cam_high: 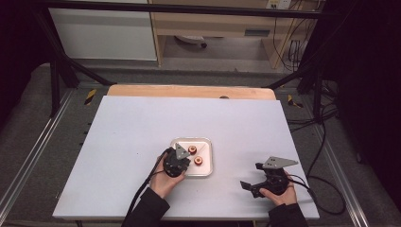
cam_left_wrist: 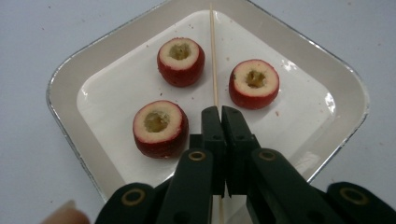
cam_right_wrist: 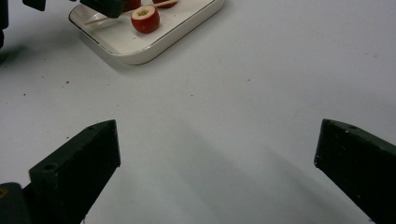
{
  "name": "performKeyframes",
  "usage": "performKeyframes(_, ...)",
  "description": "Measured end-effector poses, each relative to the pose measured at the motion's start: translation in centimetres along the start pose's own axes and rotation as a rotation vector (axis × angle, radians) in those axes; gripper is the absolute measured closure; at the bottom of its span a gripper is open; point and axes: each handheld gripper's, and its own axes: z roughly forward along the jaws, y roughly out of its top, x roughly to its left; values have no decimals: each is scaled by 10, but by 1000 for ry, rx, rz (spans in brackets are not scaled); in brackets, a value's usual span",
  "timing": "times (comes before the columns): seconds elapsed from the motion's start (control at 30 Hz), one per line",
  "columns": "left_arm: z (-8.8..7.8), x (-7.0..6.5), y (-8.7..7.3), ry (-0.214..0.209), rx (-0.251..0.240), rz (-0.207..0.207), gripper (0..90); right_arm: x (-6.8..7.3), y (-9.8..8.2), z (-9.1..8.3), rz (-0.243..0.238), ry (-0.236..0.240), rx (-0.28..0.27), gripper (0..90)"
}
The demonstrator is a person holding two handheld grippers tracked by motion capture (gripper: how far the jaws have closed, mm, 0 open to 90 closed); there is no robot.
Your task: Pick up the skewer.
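A white square tray [cam_left_wrist: 60, 93] holds three cored red fruit pieces [cam_left_wrist: 181, 60] [cam_left_wrist: 254, 83] [cam_left_wrist: 159, 127], their hollow pale centres facing up. A thin wooden skewer [cam_left_wrist: 213, 56] lies across the tray between them. My left gripper [cam_left_wrist: 221, 112] is shut on the skewer's near part, low over the tray; in the high view the left gripper [cam_high: 181, 160] sits at the tray's [cam_high: 208, 141] left front. My right gripper [cam_right_wrist: 218, 135] is open and empty over the bare table; in the high view the right gripper [cam_high: 252, 176] is to the tray's right front.
The white tabletop [cam_high: 142, 123] stretches wide around the tray, with a wooden strip [cam_high: 189, 91] along its far edge. Black frame bars [cam_high: 61, 66] and cables [cam_high: 321, 142] flank the table. A cable [cam_high: 144, 187] trails from the left gripper toward the front edge.
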Motion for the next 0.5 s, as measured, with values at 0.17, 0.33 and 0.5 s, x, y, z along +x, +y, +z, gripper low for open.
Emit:
performKeyframes(0.17,-12,4,-1,-8,-19,5,887,0,1,0,-7,-7,0,8)
performKeyframes(0.33,-21,6,-1,-20,-28,15,887,3,5,2,-34,-12,7,6)
performKeyframes(0.5,-27,6,0,-39,-32,47,887,10,15,6,-93,-47,30,7)
